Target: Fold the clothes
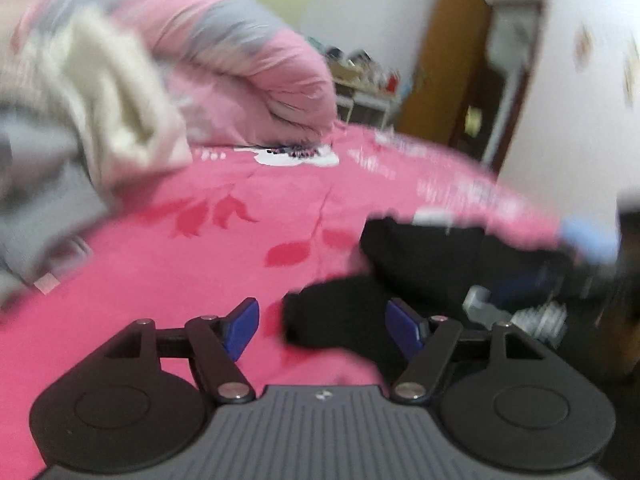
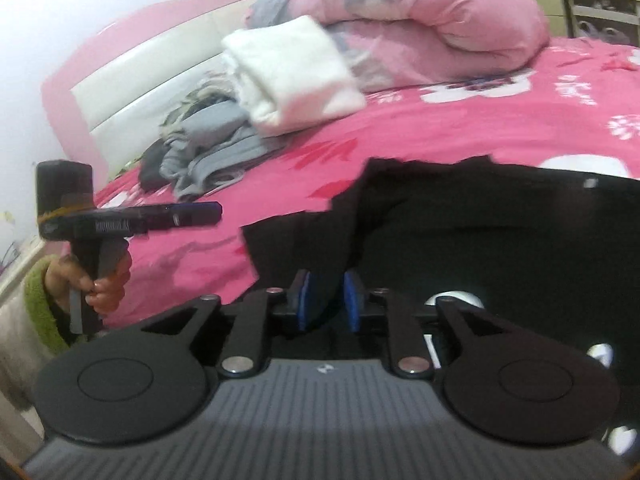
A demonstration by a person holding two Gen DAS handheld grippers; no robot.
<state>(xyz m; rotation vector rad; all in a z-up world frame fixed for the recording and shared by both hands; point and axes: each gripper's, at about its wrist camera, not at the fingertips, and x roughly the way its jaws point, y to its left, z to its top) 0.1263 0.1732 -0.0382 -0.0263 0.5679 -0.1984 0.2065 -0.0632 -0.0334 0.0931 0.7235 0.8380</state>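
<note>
A black garment [image 2: 460,232] lies on a bed near its front edge, spread over a pink floral bedsheet [image 2: 460,132]. The right gripper [image 2: 326,300] has its blue pads part-way apart with a fold of the black cloth between them; the pads seem not to press it, though dark fabric hides the contact. The left gripper [image 1: 322,330], seen blurred in its own view, stands wide open and empty above the sheet, with an edge of the garment just ahead of its right pad. From the right view it hangs over the bed's left edge, held by a hand [image 2: 100,280] in a green sleeve [image 2: 42,300].

The risk: with the right pads loose, the fold may slip out and fall back unevenly, spoiling the crease. The open left claw may also catch the sheet along with the cloth.

Toward the head of the bed lie a folded white towel [image 2: 292,76], a heap of grey clothes [image 2: 208,152] and a rolled pink-and-grey duvet [image 2: 420,20], against a pink and white headboard [image 2: 140,80]. An open wooden door [image 1: 448,64] stands beyond.
</note>
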